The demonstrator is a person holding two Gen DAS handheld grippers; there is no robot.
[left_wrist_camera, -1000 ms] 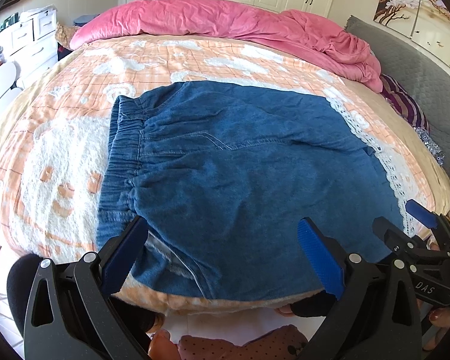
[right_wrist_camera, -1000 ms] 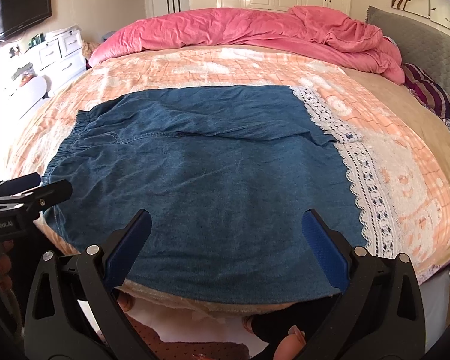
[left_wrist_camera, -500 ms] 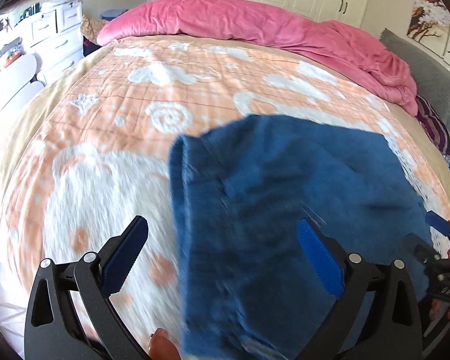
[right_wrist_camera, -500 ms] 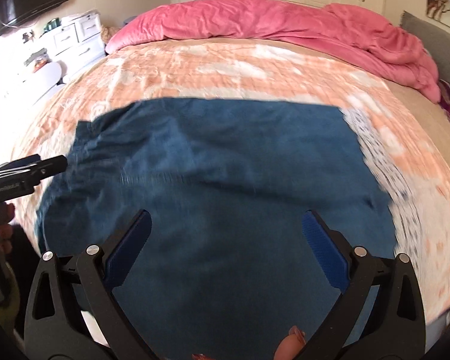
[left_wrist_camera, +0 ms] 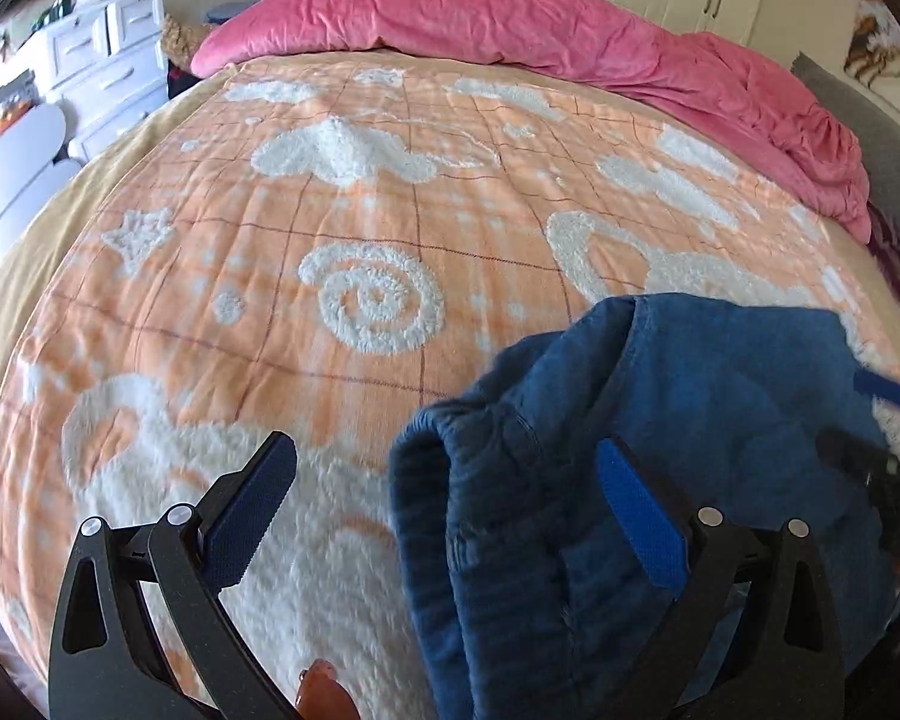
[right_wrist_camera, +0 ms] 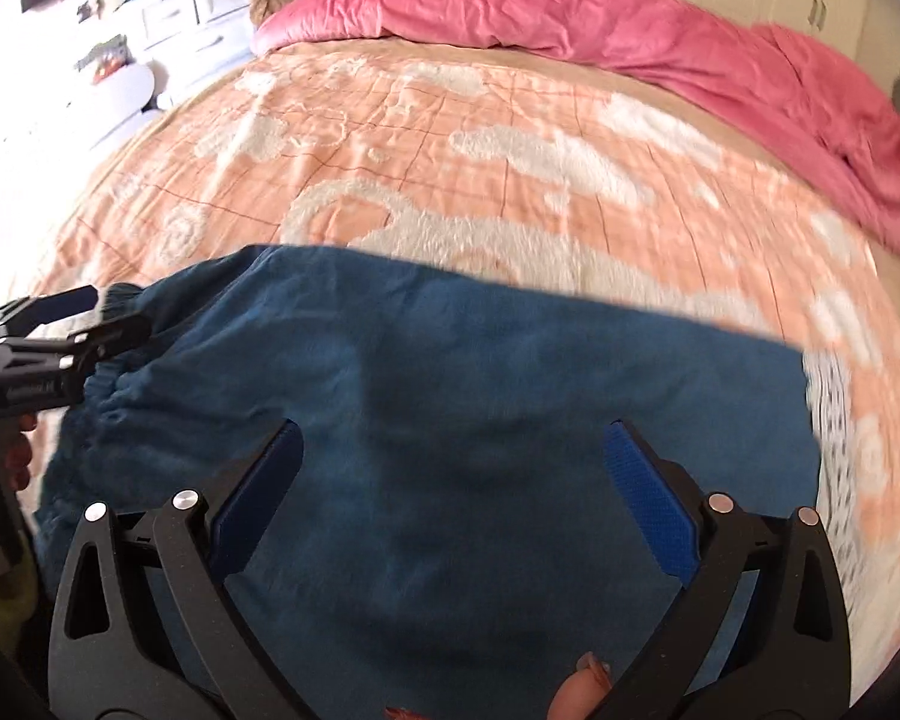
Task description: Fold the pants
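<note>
Across the near edge of the bed lie the dark blue denim pants (right_wrist_camera: 450, 420), spread on an orange and white fleece blanket with raised cloud and spiral shapes (left_wrist_camera: 342, 228). Their gathered elastic waistband (left_wrist_camera: 426, 528) sits toward the left side of the bed, and in the left wrist view it is bunched and lifted in a soft roll. Toward the right, the leg ends stop just beside a strip of white lace trim (right_wrist_camera: 834, 420).

Both pairs of tongs are released, their blue-padded jaws spread wide. The left tongs (left_wrist_camera: 444, 510) hang over the waistband end, one jaw over bare blanket and the other over denim. The right tongs (right_wrist_camera: 453, 498) hover above the middle of the pants, with denim filling the gap between the jaws. Neither seems to pinch any cloth, though blur makes contact hard to judge.

From the right wrist view the left tongs also show at the left edge, with a white label on the body; the lettering is too smeared to read.

Along the far edge of the bed a crumpled pink quilt (left_wrist_camera: 570, 24) is heaped. Beyond the left side stands a white chest of drawers (left_wrist_camera: 102, 60).
</note>
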